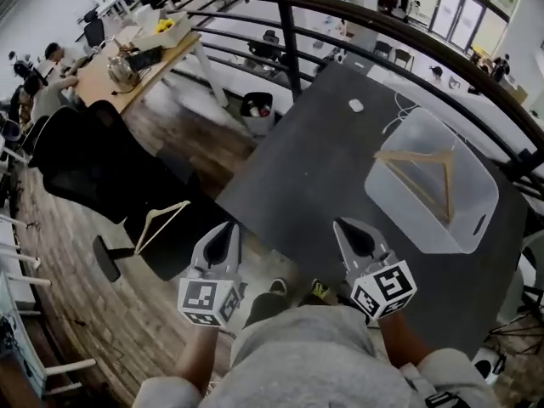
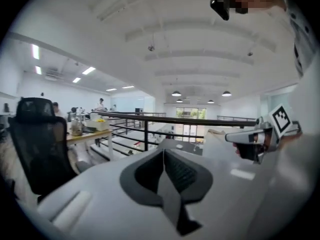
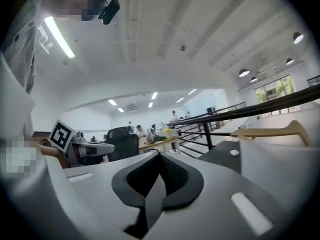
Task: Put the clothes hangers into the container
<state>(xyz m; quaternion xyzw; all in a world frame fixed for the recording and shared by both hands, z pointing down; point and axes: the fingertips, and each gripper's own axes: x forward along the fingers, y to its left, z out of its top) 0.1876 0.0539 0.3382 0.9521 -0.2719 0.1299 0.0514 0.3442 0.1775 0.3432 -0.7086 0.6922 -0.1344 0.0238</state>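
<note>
Two grippers are in view, each with its jaws pressed together and nothing between them. The left gripper [image 1: 228, 230] is held near the person, just left of the dark table's [image 1: 314, 177] near corner. The right gripper [image 1: 347, 228] is over the table's near edge. At the far right of the table stands the white container [image 1: 476, 185], with a wooden hanger [image 1: 416, 153] resting in it, one end above the rim. A second, pale hanger [image 1: 162, 227] lies on the black chair [image 1: 93, 168] to the left.
</note>
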